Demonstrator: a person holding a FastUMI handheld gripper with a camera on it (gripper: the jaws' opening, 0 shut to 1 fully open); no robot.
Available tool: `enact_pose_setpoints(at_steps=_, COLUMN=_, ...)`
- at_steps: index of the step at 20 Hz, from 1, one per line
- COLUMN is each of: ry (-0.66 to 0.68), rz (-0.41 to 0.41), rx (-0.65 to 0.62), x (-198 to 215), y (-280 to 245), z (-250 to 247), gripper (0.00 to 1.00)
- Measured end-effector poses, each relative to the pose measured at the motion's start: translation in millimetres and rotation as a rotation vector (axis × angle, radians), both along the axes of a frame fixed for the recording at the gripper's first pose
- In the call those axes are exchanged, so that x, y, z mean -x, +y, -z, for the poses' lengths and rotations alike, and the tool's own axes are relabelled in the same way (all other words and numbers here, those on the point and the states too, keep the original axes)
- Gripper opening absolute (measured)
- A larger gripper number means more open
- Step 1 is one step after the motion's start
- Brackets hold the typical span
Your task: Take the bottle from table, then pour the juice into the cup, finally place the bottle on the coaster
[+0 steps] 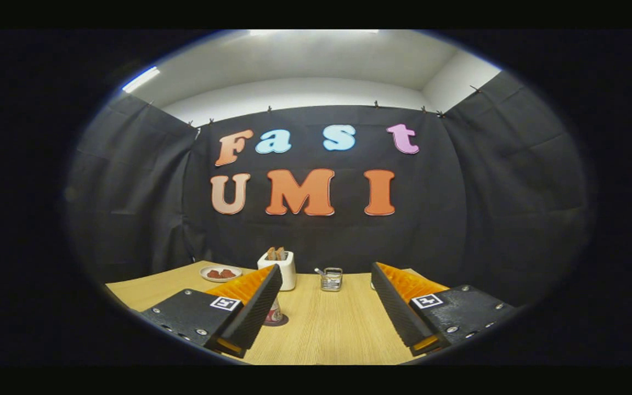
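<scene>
Gripper view looks forward over a light wooden tabletop (321, 329) toward the black cloth wall of the booth. The gripper (327, 307) hangs a little above the wood with its fingers spread wide; nothing sits between them except bare tabletop. The left finger (255, 307) and the right finger (398, 310) both slant inward, and each carries a small square marker on its upper side.

Just behind the left finger, partly hidden by it, stands the bottle (275, 312). Only its lower part shows: a pale body with a reddish label. It stands upright on a dark round coaster (278, 322), whose rim peeks out beside the finger's inner edge. Neither finger touches the bottle as far as can be seen.

Further back, beyond the fingers and near the wall, a small metal cup (331, 278) with a handle stands roughly in line with the gap between the fingers; its contents cannot be made out. To the left of it stands a white toaster (286, 269) with two brown slices poking out of its top. Left of the toaster lies a white plate (220, 273) holding a few reddish pieces of food. Behind the right finger a sliver of something pale shows at the tabletop's far edge, too hidden to name.

Above the cloth wall a white ceiling shows, with a bright light strip off to the left.
</scene>
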State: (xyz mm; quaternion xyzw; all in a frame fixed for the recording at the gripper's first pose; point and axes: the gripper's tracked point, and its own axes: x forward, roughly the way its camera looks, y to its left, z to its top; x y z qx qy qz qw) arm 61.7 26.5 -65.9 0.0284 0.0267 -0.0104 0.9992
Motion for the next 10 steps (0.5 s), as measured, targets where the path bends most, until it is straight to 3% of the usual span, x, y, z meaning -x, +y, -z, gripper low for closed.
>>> enact_pose_setpoints(at_steps=10, ry=-0.023, rz=-0.087, rx=0.023, x=3, y=49, z=-17, gripper=0.97)
